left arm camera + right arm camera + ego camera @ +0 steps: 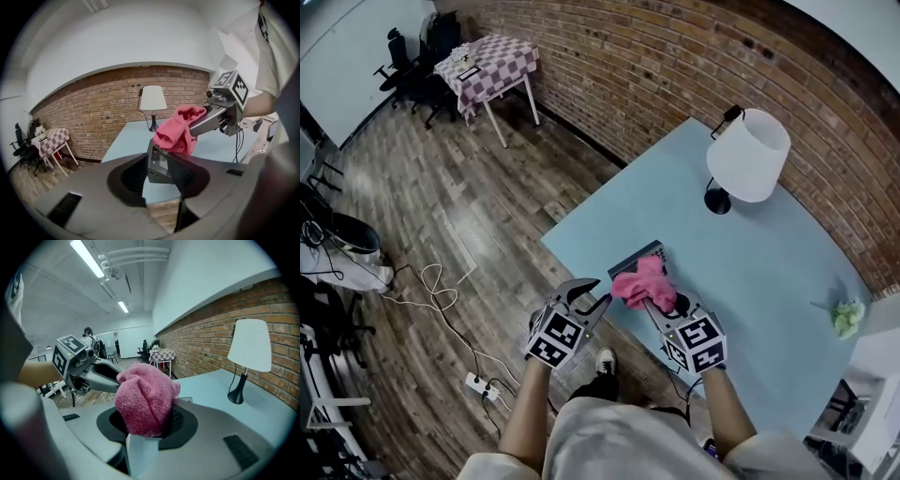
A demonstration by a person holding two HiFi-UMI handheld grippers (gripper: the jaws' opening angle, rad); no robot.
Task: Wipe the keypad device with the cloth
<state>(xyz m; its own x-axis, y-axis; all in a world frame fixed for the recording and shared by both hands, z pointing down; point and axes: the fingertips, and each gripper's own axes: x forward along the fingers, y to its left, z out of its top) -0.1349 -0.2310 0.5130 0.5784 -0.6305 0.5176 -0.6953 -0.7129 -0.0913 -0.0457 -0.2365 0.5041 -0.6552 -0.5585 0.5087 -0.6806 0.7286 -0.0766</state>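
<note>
The grey keypad device (636, 256) lies near the front corner of the light blue table (769, 272). A pink cloth (642, 284) hangs over the device's near end, bunched up, and my right gripper (653, 300) is shut on it. In the right gripper view the cloth (145, 399) fills the space between the jaws. My left gripper (589, 296) is open just left of the device, off the table's corner. In the left gripper view the device (159, 164) stands on edge in the gap between the jaws, which do not press on it, with the cloth (178, 129) above.
A white-shaded lamp (748, 155) stands at the table's back by the brick wall. A small green thing (847, 317) lies at the table's right end. A checkered table (487, 66) stands far left. A power strip (483, 386) and cables lie on the wooden floor.
</note>
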